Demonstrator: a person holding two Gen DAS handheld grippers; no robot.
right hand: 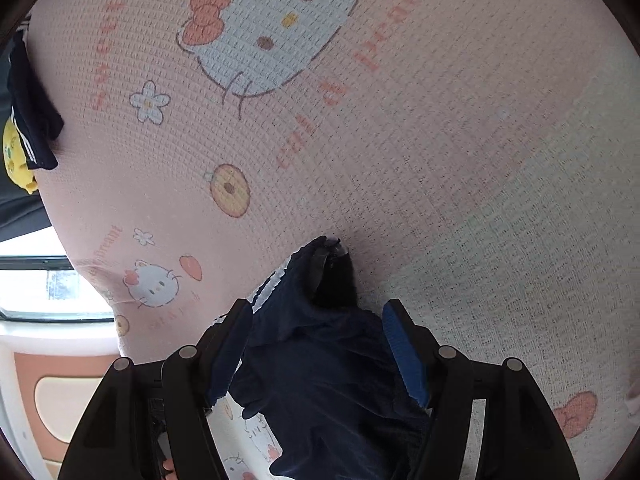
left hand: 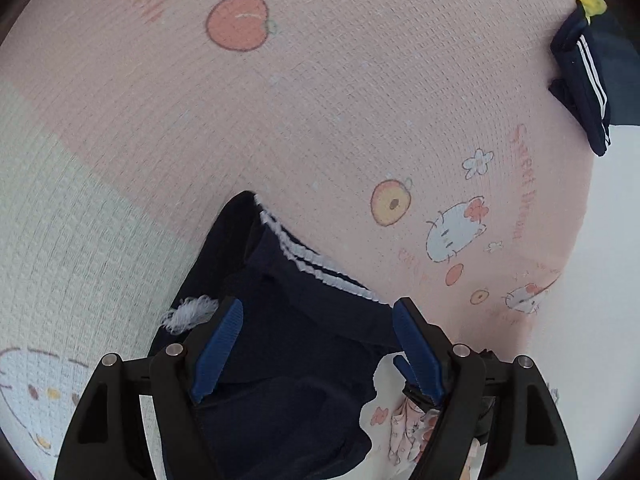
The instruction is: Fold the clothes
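Note:
A dark navy garment (left hand: 304, 320) with white side stripes lies bunched on the pink cartoon-print sheet (left hand: 320, 120). In the left wrist view my left gripper (left hand: 318, 308) stands open, its blue pads (left hand: 218, 344) on either side of the cloth; a frayed white tuft (left hand: 188, 314) sits by the left finger. The right wrist view shows the same navy garment (right hand: 320, 360) heaped between the wide-apart fingers of my right gripper (right hand: 316, 312), which is open. A fold of it peaks just ahead of the fingertips, and some cloth drapes against the left finger.
A second navy striped garment (left hand: 580, 80) lies folded at the sheet's edge, also in the right wrist view as a navy striped garment (right hand: 32, 120), beside a yellow item (right hand: 16, 160). A window (right hand: 40, 284) and a cream-and-orange panel (right hand: 60, 392) are at left. The sheet (right hand: 440, 140) stretches ahead.

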